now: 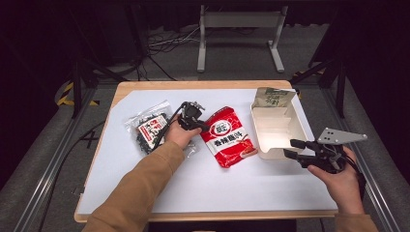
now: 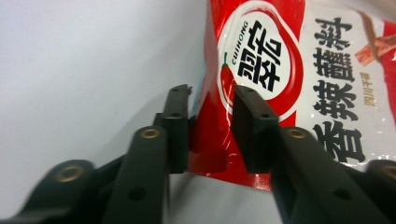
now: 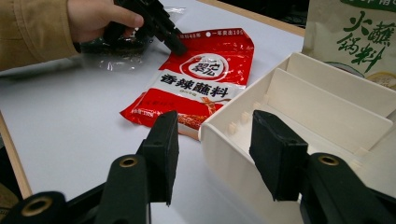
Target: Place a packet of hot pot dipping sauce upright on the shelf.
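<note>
Where wood edges show, white sheet (image 1: 145, 183) covers table (image 1: 203, 84)

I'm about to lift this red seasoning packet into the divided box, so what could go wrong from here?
The left gripper has only the corner of the red packet between its jaws, so the glossy film may slip out or the packet swing when lifted. The white box is steadied by the right gripper at just one wall and might slide. The green packet already fills the far compartment.
</note>
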The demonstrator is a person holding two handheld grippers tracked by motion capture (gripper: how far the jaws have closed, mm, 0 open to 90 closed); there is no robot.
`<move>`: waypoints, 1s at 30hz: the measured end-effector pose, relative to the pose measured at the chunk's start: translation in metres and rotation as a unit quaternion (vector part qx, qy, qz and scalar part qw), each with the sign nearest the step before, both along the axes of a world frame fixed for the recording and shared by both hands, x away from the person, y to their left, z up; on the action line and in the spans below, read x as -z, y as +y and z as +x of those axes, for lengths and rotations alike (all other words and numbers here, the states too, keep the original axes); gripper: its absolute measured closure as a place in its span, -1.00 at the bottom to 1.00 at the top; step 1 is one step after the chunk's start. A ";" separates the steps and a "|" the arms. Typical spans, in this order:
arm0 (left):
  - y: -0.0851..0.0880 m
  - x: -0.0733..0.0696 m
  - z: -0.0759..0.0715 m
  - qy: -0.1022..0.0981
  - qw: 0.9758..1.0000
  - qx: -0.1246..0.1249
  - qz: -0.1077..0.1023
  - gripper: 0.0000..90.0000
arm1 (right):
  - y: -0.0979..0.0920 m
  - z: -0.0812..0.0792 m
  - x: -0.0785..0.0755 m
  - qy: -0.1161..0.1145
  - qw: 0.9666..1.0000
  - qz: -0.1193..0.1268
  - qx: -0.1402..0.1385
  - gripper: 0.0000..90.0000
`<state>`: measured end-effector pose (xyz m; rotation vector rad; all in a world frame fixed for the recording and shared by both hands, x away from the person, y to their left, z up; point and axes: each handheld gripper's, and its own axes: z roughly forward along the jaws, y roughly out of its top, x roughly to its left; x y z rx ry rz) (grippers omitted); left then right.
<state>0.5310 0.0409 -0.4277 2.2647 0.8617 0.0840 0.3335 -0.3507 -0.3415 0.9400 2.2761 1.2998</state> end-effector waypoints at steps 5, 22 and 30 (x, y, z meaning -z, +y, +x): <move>0.004 -0.006 -0.002 -0.008 1.000 0.004 -0.006 0.83 | -0.001 0.000 0.000 0.001 1.000 -0.008 -0.004 0.29; 0.011 -0.050 -0.026 -0.035 0.997 0.033 -0.056 0.97 | 0.001 -0.002 -0.009 -0.029 1.000 -0.006 -0.009 0.34; 0.020 -0.077 -0.043 -0.051 0.993 0.052 -0.095 0.97 | 0.005 0.001 -0.013 -0.033 0.999 -0.007 -0.016 0.34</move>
